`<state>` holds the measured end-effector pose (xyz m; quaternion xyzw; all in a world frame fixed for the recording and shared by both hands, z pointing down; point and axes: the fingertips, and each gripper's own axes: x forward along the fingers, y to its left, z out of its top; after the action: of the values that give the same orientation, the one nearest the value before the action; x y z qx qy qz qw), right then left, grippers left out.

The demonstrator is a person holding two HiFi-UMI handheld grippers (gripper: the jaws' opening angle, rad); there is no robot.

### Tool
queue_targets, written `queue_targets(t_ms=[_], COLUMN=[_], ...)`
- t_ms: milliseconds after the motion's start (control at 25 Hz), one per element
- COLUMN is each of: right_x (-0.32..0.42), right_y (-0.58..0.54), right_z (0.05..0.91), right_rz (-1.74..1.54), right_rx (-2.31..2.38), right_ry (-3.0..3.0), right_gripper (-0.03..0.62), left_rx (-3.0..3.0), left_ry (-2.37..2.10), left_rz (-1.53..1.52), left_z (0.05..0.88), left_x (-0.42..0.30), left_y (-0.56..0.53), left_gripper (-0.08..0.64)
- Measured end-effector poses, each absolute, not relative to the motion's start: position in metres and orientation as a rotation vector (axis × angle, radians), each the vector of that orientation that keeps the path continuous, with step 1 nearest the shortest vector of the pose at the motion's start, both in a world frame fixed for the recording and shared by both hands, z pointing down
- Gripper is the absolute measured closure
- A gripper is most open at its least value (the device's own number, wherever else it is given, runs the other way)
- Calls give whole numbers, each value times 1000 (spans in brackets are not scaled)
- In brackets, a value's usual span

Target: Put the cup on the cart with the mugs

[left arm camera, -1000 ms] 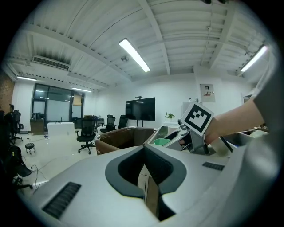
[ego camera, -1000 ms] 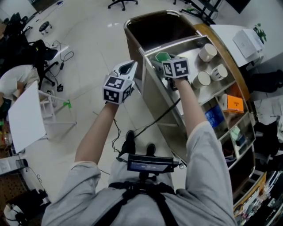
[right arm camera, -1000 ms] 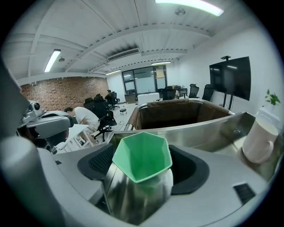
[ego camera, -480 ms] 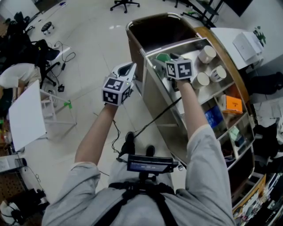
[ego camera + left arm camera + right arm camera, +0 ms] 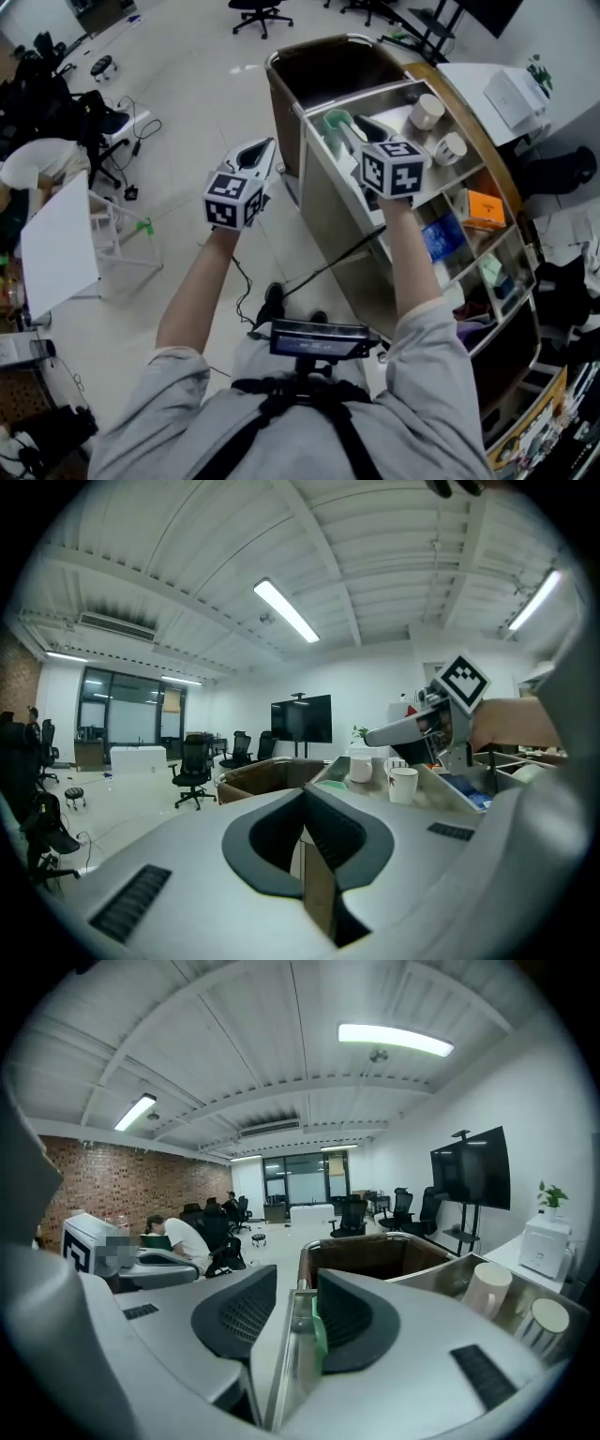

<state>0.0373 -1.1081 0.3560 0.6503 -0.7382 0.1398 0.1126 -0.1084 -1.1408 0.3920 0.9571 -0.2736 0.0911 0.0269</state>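
Observation:
A green cup (image 5: pixel 337 124) stands upright on the steel top tray of the cart (image 5: pixel 309 150), at its near left end. Two white mugs (image 5: pixel 427 111) (image 5: pixel 450 147) stand farther right on the same tray. My right gripper (image 5: pixel 366 128) hovers over the tray just right of the cup. Its jaws are closing with a narrow gap and nothing between them. Through that gap, the right gripper view shows the cart's rim and a green sliver (image 5: pixel 320 1330). My left gripper (image 5: pixel 260 155) hangs off the cart's left side over the floor, shut and empty.
A brown bin (image 5: pixel 328 66) sits at the cart's far end. Lower shelves hold an orange box (image 5: pixel 483 208) and a blue pack (image 5: pixel 436 239). A seated person (image 5: pixel 28 164), a white board (image 5: pixel 56 248) and floor cables lie left. Office chairs (image 5: pixel 261 9) stand beyond.
My right gripper has drawn back toward me from the green cup, which stays on the tray, and its jaws have narrowed. The left gripper has drifted slightly left and down.

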Motion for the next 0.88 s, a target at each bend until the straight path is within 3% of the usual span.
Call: queue_targets(t_ms=[680, 880], right_x=[-31, -33], right_y=[-953, -928], right_z=[404, 429], right_rz=[458, 529], right_rx=[2006, 2095], right_ry=[-2227, -2142], right_gripper=[488, 572], left_rx=[2866, 2797], left_ry=[-934, -998], left_rz=[325, 304], left_z=[427, 442], left_x=[-183, -216], left_y=[-1053, -1037], left_gripper=[557, 557])
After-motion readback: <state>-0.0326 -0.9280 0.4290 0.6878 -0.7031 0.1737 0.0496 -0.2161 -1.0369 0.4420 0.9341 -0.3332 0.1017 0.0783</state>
